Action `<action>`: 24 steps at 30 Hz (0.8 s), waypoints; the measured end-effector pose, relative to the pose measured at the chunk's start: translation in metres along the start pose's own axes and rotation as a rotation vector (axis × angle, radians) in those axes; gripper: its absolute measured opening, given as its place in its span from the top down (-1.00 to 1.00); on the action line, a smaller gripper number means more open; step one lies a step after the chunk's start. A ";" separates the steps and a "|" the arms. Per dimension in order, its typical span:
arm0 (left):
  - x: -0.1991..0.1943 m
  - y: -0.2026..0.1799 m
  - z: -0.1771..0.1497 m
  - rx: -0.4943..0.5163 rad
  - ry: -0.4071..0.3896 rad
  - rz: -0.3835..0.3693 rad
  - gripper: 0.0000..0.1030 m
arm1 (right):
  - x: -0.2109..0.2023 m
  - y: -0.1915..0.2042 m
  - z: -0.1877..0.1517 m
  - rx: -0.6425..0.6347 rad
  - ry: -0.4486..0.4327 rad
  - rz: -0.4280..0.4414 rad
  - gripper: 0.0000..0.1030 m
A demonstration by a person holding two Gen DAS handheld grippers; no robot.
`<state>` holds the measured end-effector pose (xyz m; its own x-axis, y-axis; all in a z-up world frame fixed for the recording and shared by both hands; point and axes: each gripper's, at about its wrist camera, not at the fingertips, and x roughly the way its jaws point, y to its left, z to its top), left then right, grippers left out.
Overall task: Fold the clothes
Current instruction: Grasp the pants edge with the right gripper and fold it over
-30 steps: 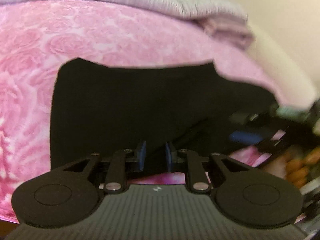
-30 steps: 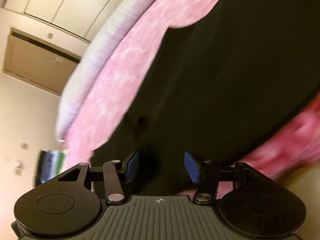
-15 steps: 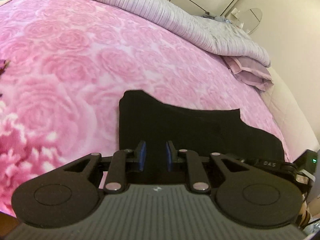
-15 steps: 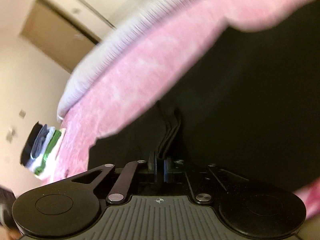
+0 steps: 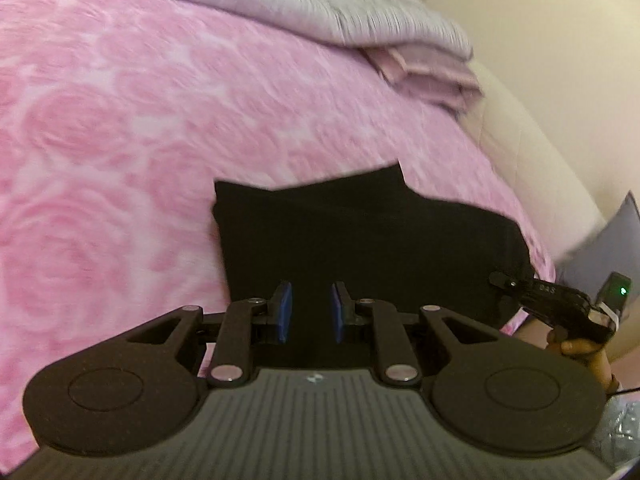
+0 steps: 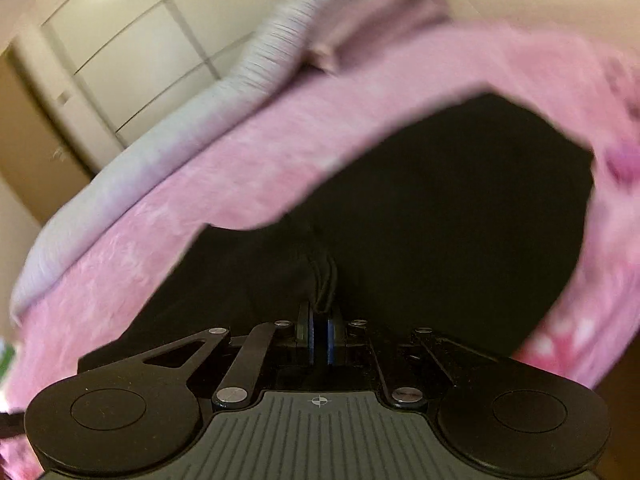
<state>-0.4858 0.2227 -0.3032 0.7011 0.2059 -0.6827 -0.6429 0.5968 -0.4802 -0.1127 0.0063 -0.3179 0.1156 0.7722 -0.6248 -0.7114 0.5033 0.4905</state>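
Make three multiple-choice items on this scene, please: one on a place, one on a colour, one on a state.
1. Where does the black garment lie?
A. on the pink rose-patterned blanket
B. on a chair
C. on the floor

2. Which colour are the pads of the left gripper?
A. red
B. blue
C. white

3. How is the right gripper?
A. wide open
B. shut on a pillow
C. shut on the black garment

Key: 1 A, pink surrounds it; 2 B, both pads show blue; 3 C, bunched black cloth sits between its pads.

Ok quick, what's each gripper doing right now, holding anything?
Left gripper: a gap shows between its pads; whether it grips the black garment cannot be told.
Right gripper: shut on a bunched fold of the black garment.
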 end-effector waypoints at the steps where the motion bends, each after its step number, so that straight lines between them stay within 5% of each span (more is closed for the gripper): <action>1: 0.006 -0.003 -0.001 0.008 0.014 0.003 0.70 | 0.001 -0.003 0.002 0.011 -0.005 0.014 0.91; 6: 0.021 -0.020 0.001 0.029 0.038 0.026 0.70 | -0.023 -0.005 0.025 -0.090 -0.141 0.064 0.91; 9: 0.031 -0.033 0.004 0.042 0.044 0.012 0.70 | -0.033 -0.032 0.048 -0.106 -0.214 0.015 0.91; 13: 0.053 -0.052 0.004 0.054 0.074 -0.011 0.70 | -0.030 -0.089 0.065 -0.031 -0.218 -0.106 0.91; 24: 0.081 -0.076 0.006 0.093 0.104 0.004 0.70 | -0.029 -0.123 0.083 0.004 -0.277 -0.105 0.91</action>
<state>-0.3781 0.1987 -0.3184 0.6602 0.1299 -0.7398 -0.6106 0.6663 -0.4280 0.0291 -0.0454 -0.3096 0.3739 0.7921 -0.4825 -0.6830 0.5871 0.4346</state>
